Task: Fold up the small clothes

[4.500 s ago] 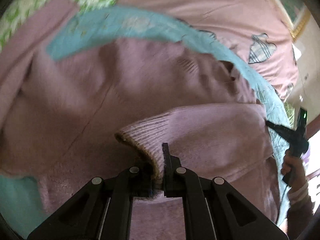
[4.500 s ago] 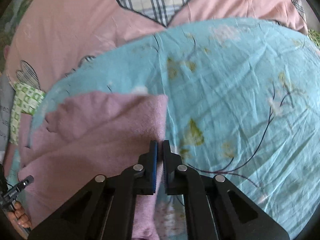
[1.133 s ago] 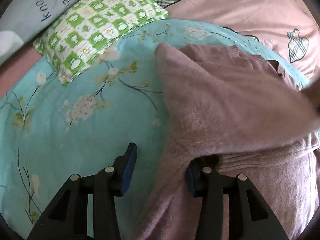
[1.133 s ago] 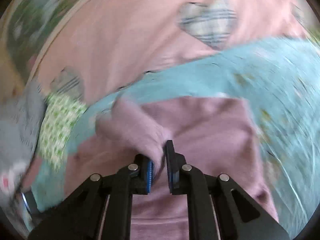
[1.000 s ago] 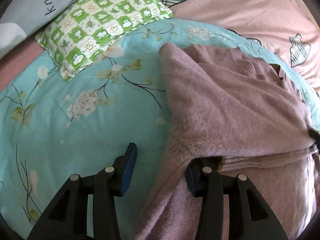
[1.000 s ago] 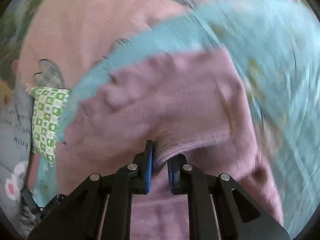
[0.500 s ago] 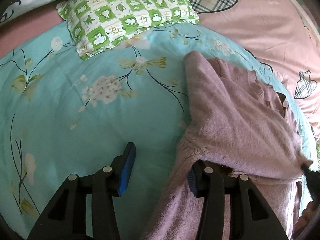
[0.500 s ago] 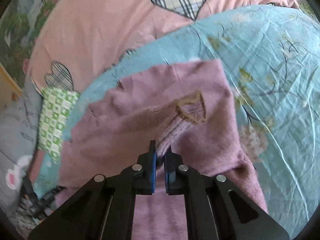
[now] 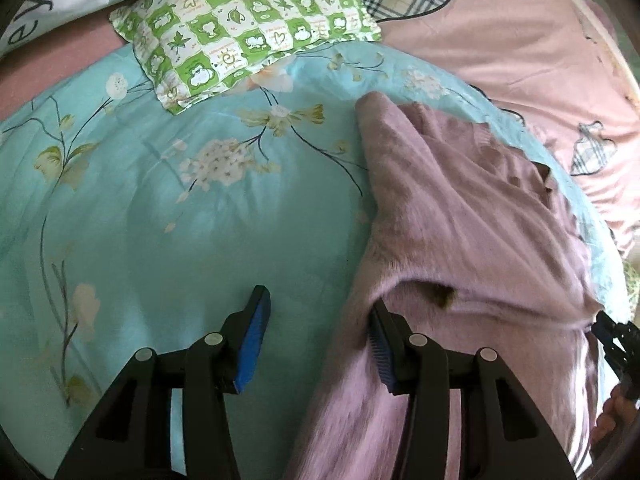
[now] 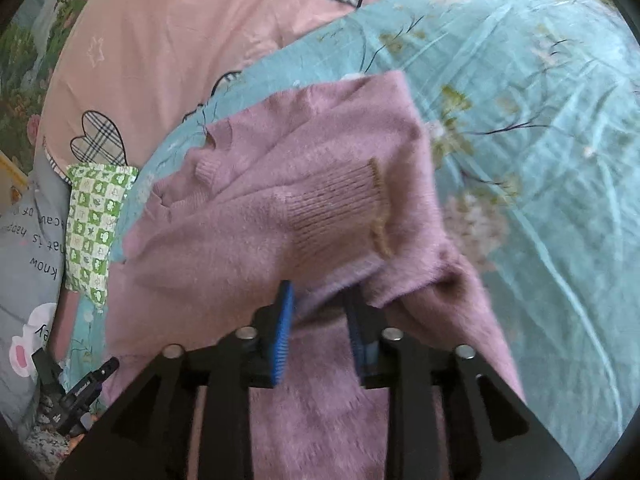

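Observation:
A fuzzy mauve sweater [image 9: 472, 232] lies on a turquoise floral quilt [image 9: 160, 208], both sleeves folded across its body. My left gripper [image 9: 318, 320] is open at the sweater's left edge, its right finger under the folded sleeve. In the right wrist view the sweater [image 10: 280, 208] fills the middle, and its ribbed cuff [image 10: 340, 204] lies on top. My right gripper [image 10: 320, 308] is open, with the sleeve resting just beyond its fingers. The right gripper also shows at the left wrist view's right edge [image 9: 616, 340].
A green checked pillow [image 9: 248, 28] lies at the quilt's far side, with a grey printed pillow [image 10: 28, 240] beside it. A pink sheet with plaid hearts [image 10: 180, 40] surrounds the quilt. The left gripper [image 10: 76, 392] shows at the lower left of the right wrist view.
My right gripper carried the sleeve across the sweater and has opened, letting the cuff drop on the body. My left gripper stays open and has drawn back slightly.

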